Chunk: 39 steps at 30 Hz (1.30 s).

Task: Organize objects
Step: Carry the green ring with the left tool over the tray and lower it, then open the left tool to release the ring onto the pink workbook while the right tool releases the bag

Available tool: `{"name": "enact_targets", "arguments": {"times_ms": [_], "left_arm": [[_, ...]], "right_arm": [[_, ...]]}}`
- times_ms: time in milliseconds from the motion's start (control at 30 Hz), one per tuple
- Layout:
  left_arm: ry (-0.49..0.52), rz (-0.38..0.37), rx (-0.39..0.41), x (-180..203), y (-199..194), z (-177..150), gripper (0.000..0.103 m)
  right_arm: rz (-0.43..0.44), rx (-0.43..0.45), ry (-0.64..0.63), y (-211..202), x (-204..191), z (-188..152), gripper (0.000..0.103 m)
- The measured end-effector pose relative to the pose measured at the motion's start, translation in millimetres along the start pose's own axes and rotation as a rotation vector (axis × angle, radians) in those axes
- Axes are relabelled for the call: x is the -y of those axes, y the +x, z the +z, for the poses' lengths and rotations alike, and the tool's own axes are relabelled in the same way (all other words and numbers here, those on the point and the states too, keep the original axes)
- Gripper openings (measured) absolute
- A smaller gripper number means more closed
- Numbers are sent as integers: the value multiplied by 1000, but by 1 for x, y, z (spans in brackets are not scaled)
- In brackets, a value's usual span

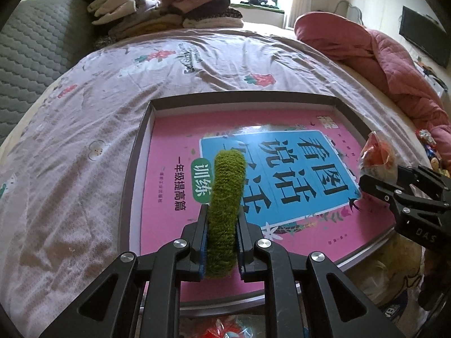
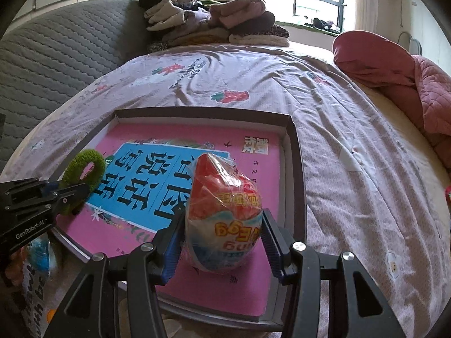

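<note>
My left gripper (image 1: pixel 221 211) is shut on a fuzzy green hair tie (image 1: pixel 227 194), held on edge above the left part of a shallow grey box (image 1: pixel 135 152). A pink book with a blue title panel (image 1: pixel 282 174) lies in the box. My right gripper (image 2: pixel 222 219) is shut on a plastic-wrapped red and white toy egg (image 2: pixel 222 214), held over the box's (image 2: pixel 297 152) right part. The egg shows at the right of the left wrist view (image 1: pixel 376 155), and the hair tie at the left of the right wrist view (image 2: pixel 84 169).
The box sits on a bed with a mauve printed sheet (image 1: pixel 84 129). Folded clothes (image 1: pixel 169 8) are piled at the far side, a pink quilt (image 1: pixel 389 62) at the right, and a grey padded headboard (image 1: pixel 33 56) at the left. Small packets (image 1: pixel 225 326) lie near the box's front edge.
</note>
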<state>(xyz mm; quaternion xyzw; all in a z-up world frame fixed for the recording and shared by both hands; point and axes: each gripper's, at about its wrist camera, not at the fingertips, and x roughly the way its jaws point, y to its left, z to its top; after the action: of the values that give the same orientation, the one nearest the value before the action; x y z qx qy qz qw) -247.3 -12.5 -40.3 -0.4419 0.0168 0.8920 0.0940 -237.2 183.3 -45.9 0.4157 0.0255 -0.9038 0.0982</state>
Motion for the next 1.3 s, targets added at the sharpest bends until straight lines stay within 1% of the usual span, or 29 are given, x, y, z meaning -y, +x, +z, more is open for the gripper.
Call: {"name": "enact_targets", "arguments": {"times_ms": [133,300,433,467,567,667,800,867,1033,1300], "left_arm": [[-2,3,-8,0,2,0,20],[-23,-7,-19,-3,3,1,25],[-35,-20,-30,-5,5,1,32],[-35,-25,-31,-5,5,1,36],[-32,-30,-30,-3,5,1,42],[-25,-28,-30,-2,4,1,46],[-17,-22,-22,1,0,2,49],[-12,-26,-15,2,-3,2,54],[-21,-48,-8,2,-10,4,57],[-24,-35,25,3,-25,9,59]], "right_arm": [[-6,-6,-3,0,-1,0,52],[-10,-27,5,3,0,-1,52],[-10,-37,2,4,-1,-2,53],[-8,-36,2,3,-1,-1,56],[-8,-32,7,1,0,-1,61],[-7,-30,13,0,1,0,61],[-5,-22,17,-5,1,2,62],[-2,-13,20,-9,1,4,62],[6,8,23,-17,0,8,62],[13,44,23,-32,0,14,62]]}}
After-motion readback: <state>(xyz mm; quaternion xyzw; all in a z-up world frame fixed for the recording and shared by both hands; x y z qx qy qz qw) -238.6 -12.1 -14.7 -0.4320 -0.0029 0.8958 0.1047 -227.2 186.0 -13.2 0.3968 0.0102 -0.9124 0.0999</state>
